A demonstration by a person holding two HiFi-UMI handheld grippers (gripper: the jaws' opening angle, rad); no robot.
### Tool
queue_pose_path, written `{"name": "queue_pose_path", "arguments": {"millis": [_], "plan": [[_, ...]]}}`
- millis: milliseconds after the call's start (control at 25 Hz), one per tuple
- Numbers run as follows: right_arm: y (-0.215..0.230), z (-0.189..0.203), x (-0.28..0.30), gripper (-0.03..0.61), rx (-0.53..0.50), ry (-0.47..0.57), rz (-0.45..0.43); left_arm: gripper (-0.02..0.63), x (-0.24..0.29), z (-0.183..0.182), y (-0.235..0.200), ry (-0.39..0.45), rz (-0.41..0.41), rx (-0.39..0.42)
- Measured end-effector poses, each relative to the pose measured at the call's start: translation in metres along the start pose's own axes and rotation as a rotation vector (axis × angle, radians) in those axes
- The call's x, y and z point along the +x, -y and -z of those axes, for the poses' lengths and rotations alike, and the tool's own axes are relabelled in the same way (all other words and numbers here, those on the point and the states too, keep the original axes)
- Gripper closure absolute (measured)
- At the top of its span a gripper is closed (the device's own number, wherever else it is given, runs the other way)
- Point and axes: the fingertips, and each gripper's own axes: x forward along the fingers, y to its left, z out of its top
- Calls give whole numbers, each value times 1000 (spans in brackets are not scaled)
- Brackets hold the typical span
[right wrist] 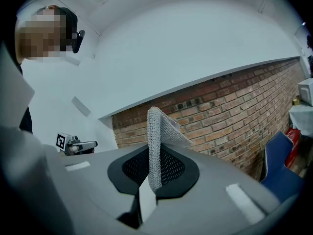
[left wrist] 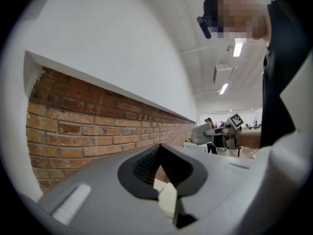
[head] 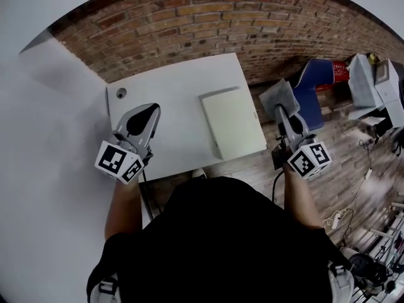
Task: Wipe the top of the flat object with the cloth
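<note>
Our right gripper (head: pixel 279 111) is clamped on the one grey woven cloth (head: pixel 279 95), pinching an edge so that, we judge, the rest hangs free to wipe. Just left of it lies the single pale cream flat rectangular panel (head: pixel 233 124) on the white table (head: pixel 170 93). Beyond that, our left gripper (head: pixel 150 112) hovers, jaws together, empty.

Bright, even indoor light. The ceiling strips (left wrist: pixel 238 49) at the upper right of the left gripper view are slightly blown out. The table (head: pixel 170 100) reads near white, with only soft shadows. Strong fisheye: the brick wall (head: pixel 208 17) bows, and corners are black in all views. In the gripper views the foreground is soft; the cloth (right wrist: pixel 155 146) weave and bricks are sharp. The floor (head: pixel 353 188) is smeared at the right edge of the head view.
</note>
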Motion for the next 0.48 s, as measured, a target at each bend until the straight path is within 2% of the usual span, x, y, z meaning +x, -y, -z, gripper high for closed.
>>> {"name": "queue_pose_path", "arguments": {"millis": [480], "plan": [[-25, 6, 31, 569, -20, -29, -2, 614, -11, 7, -28, -2, 27, -37]]}}
